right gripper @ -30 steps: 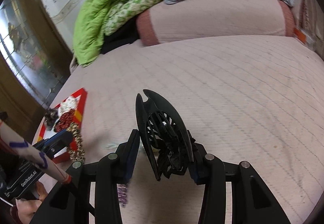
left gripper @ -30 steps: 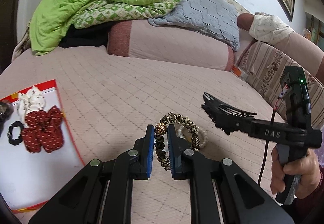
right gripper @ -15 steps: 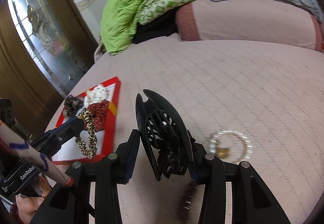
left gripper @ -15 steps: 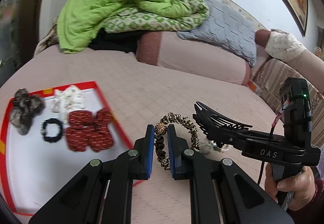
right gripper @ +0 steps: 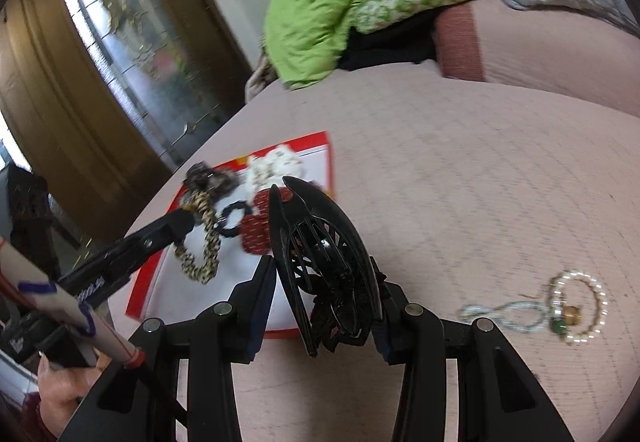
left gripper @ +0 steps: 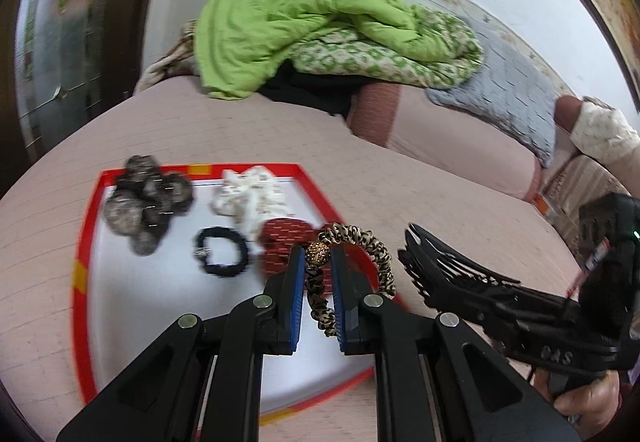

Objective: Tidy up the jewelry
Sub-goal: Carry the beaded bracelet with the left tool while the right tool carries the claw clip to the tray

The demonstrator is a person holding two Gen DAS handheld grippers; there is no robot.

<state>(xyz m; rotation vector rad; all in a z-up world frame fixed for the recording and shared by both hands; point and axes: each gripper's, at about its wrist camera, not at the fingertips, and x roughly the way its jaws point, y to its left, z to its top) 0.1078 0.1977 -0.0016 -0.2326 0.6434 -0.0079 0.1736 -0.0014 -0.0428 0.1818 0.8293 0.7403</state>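
the left gripper (left gripper: 317, 284) pinches a leopard-print fabric hair tie with a gold bead (left gripper: 352, 262) above the red-rimmed white tray (left gripper: 84, 242); right of the tray, the right gripper (right gripper: 324, 294) clamps a black plastic claw clip (right gripper: 320, 262). a pearl bracelet (right gripper: 576, 306) lies on the pink quilted bed (right gripper: 440, 162), far right of the tray.

The hair tie (left gripper: 352, 266) is leopard-spotted tan and black, with a gold bead (left gripper: 318, 255). The hair claw (right gripper: 320, 262) is plain black. The tray (left gripper: 86, 238) is white with a red rim. In it lie a mottled grey-black scrunchie (left gripper: 146, 202), a white one (left gripper: 250, 196) with small specks, a red one (left gripper: 282, 242) with pale dashes, and a black elastic (left gripper: 222, 256). The bed (right gripper: 460, 162) is dusty pink; the blanket (left gripper: 296, 22) is lime green. The tongs (left gripper: 316, 274) are black with blue pads (left gripper: 297, 282).
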